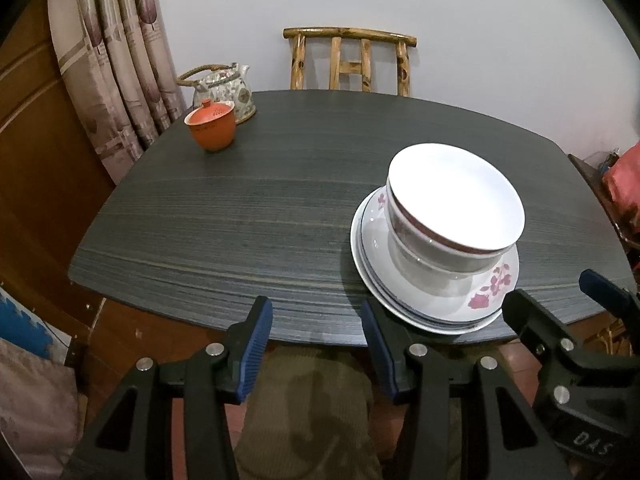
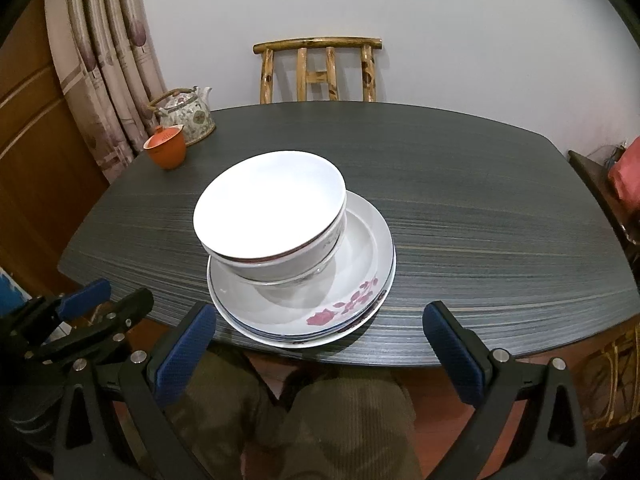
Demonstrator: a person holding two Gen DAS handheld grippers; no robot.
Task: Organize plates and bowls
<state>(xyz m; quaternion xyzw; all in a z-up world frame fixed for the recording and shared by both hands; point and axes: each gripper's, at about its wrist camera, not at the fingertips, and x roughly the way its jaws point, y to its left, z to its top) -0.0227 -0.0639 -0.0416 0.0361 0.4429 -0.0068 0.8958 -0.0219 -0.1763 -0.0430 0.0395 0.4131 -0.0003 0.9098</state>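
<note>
While both the left tool (image 1: 316,332) and the right tool (image 2: 320,344) hang empty with jaws apart off the counter's (image 1: 240,208) near edge, lift the tilted bowls (image 2: 272,216) off the plates (image 2: 360,248) stacked there, gripping a rim squarely.

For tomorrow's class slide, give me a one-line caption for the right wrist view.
Open right gripper before stacked bowls on flowered plates, dark table.

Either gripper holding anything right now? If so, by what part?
Nothing held. Left gripper and right gripper are both open and empty, short of the stacked bowls and plates.
</note>
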